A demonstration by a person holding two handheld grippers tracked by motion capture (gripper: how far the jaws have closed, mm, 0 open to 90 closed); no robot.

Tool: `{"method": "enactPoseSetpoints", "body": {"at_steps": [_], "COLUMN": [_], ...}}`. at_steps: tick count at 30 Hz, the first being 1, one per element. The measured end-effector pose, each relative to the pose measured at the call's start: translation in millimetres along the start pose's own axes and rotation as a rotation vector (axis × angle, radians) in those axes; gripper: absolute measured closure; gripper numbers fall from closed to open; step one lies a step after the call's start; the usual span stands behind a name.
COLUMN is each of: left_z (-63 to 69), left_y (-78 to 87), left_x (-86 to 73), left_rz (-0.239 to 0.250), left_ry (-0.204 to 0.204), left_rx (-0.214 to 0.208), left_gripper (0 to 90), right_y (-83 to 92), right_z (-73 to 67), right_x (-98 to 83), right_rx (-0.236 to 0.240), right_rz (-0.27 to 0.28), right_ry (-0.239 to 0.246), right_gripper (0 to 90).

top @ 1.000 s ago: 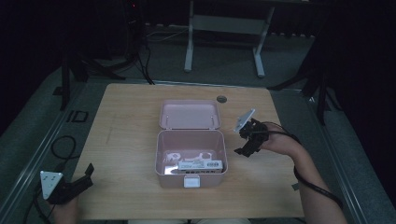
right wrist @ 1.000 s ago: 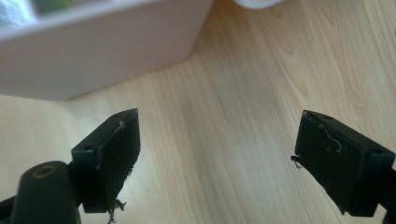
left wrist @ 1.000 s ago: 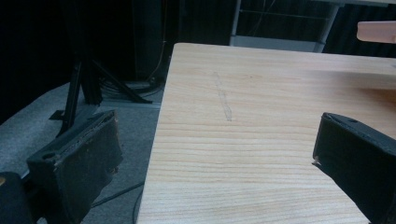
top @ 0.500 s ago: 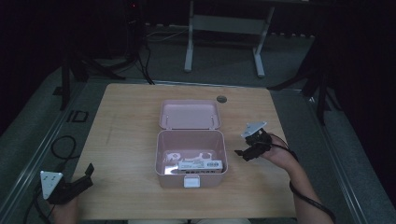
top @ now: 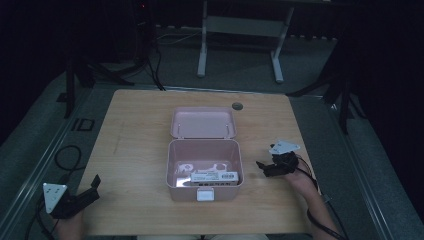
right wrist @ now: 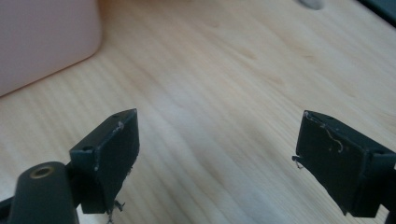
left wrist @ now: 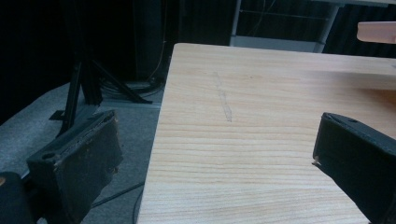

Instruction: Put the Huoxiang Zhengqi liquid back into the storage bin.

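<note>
Pink box sits mid-table, lid open, items inside. Right gripper just right of it — jaws spread, holding nothing. Left gripper at near-left table edge — also released.

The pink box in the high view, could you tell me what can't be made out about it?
- Pink box, high view: the white items inside are too small and dim to identify.
- Its front wall hides whatever lies just behind it.
- Right gripper view: the box wall is cut off by the frame edge and blurred.
</note>
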State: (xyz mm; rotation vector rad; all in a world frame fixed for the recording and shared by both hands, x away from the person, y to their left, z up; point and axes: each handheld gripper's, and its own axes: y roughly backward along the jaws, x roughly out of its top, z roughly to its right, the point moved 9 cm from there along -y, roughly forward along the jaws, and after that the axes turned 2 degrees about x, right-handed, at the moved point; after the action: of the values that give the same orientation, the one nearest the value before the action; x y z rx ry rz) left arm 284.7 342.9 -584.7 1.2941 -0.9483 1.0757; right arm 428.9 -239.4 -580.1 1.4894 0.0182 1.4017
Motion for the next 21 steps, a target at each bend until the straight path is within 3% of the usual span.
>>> {"method": "enactPoseSetpoints", "body": {"at_steps": [4, 10, 21], "left_z": [0.1, 0.2, 0.1], "left_y": [0.1, 0.0, -0.2], "left_x": [0.0, -0.1, -0.3], "left_rz": [0.000, -0.002, -0.002], "left_ry": [-0.001, -0.002, -0.001], "left_rx": [0.000, 0.000, 0.001], "left_gripper": [0.9, 0.9, 0.9], "right_y": [6.6, 14.2, 34.5], "right_z": [3.8, 7.3, 24.0], "right_x": [-2.3, -9.5, -30.9], "right_rx": [-0.038, -0.100, -0.219], "right_rz": [0.055, 0.093, 0.187], "right_ry": [-0.046, -0.088, -0.246], "right_gripper": [13.1, 13.0, 13.3]}}
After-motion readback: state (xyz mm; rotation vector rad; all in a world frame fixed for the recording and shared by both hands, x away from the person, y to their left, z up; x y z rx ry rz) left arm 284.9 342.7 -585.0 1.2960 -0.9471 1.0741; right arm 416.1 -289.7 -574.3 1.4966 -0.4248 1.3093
